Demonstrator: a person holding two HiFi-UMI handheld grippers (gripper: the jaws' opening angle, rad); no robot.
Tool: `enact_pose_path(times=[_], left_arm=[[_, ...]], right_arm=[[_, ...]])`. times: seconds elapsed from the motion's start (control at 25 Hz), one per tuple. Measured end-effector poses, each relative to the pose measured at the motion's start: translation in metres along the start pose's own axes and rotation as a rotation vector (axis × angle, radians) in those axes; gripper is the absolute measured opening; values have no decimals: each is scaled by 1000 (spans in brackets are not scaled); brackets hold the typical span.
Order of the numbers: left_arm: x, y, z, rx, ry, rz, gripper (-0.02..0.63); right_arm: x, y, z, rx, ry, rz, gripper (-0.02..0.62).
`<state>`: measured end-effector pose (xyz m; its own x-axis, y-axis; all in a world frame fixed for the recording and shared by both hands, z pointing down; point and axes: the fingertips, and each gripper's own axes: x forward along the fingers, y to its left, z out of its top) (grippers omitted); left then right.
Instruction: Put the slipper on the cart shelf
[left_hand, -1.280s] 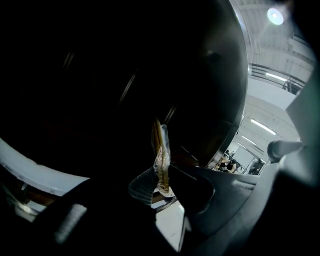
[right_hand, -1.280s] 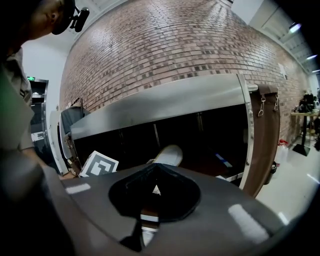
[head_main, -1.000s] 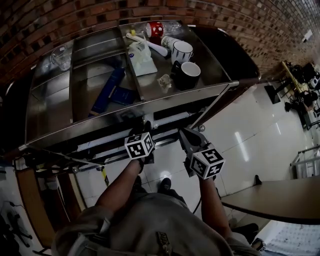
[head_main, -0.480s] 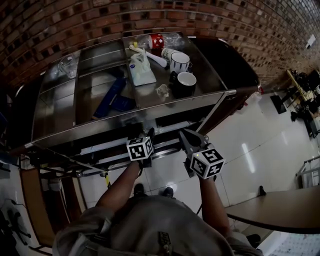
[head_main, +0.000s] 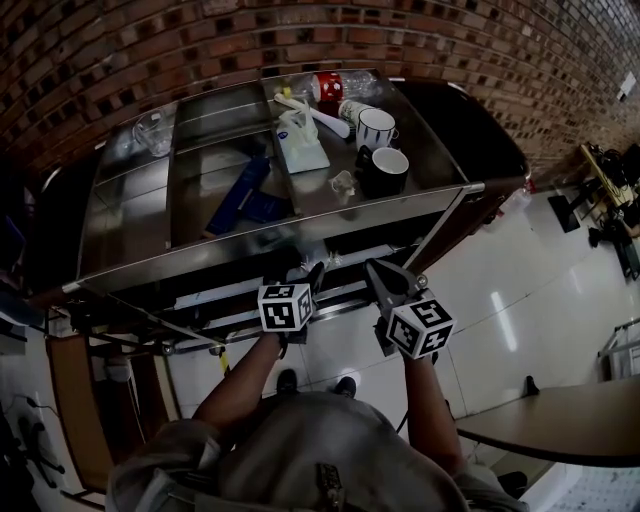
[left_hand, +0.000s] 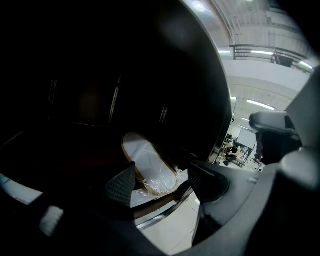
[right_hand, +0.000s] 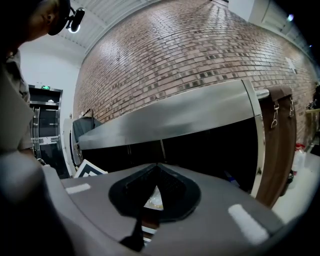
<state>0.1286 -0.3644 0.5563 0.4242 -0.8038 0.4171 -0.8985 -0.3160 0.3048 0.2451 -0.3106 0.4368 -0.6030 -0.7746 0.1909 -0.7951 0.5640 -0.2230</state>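
Slipper (left_hand: 150, 167) is found laid on the cart's lower shelf (left_hand: 159, 220), between the jaws of the left gripper (left_hand: 165, 186), which have just been opened off it. Right gripper (right_hand: 156, 182) is seen clenched and empty.

A large indoor work hall here, not a home; a brick wall (head_main: 200, 50) runs behind a steel cart (head_main: 130, 230) carrying mugs (head_main: 377, 127) and a bottle (head_main: 330, 87); glossy pale floor tiles (head_main: 500, 290) spread to the right, a tabletop (head_main: 560, 420) at the edge, equipment stands (head_main: 610, 170) beyond; strip lights (left_hand: 262, 104) and a railed balcony (left_hand: 270, 50) overhead; a green sign (right_hand: 46, 87) tops a doorway.
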Motion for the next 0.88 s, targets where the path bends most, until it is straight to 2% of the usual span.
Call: enact_pose_path(times=[0.12, 0.2, 0.32, 0.44, 0.56, 0.88], left_arm=[[-15, -12, 6, 18, -5, -55, 281], [-26, -24, 10, 38, -11, -107, 187], [-42, -40, 19, 51, -42, -157, 93], [-57, -52, 29, 68, -76, -189, 39], [-69, -58, 37, 88, -95, -211, 10], [-82, -64, 54, 74, -119, -234, 9]], right_arm=[[0, 3, 1, -5, -4, -1, -2], [-1, 5, 5, -9, -10, 3, -2], [-1, 9, 11, -20, -19, 16, -2], [0, 16, 16, -30, -24, 36, -2], [3, 23, 20, -41, -30, 60, -2], [1, 27, 31, -59, -46, 87, -2]])
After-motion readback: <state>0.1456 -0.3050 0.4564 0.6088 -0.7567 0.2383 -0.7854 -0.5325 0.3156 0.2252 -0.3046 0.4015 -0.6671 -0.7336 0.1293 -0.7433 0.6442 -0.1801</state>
